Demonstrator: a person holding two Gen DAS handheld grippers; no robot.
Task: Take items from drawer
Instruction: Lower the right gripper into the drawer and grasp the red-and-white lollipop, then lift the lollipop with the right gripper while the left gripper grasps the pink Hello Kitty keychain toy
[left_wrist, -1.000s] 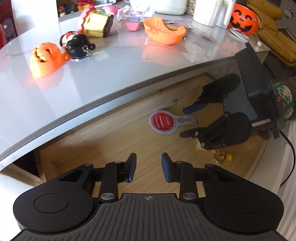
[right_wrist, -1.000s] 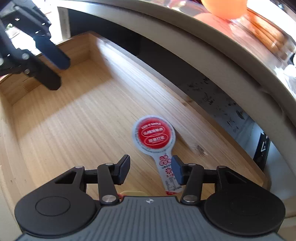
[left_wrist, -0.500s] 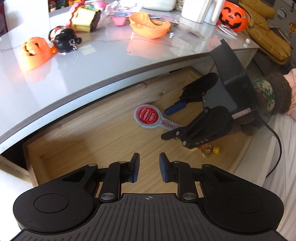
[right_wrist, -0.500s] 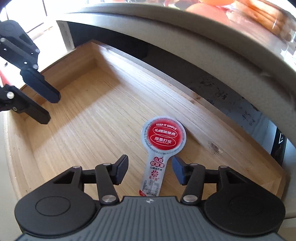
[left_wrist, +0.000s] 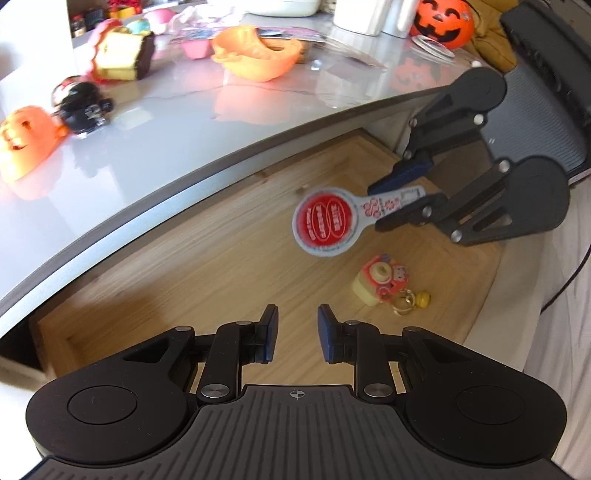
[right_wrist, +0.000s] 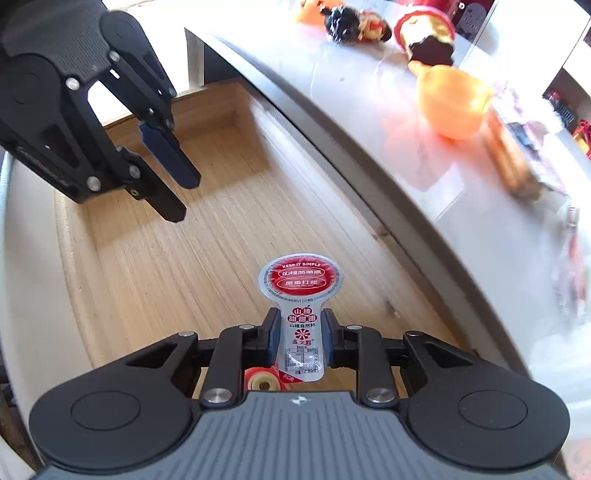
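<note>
Gripping the snack sachet by its stem, the right gripper hovers above the drawer; left gripper parted, empty.

The drawer is pale, matt, grained wood; the worktop is glossy grey and mirrors things; the sachet is shiny plastic film.

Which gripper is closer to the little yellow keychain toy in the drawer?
Right. The right gripper, holding the red snack packet, hangs just above the keychain toy; the left gripper is farther along the drawer.
</note>
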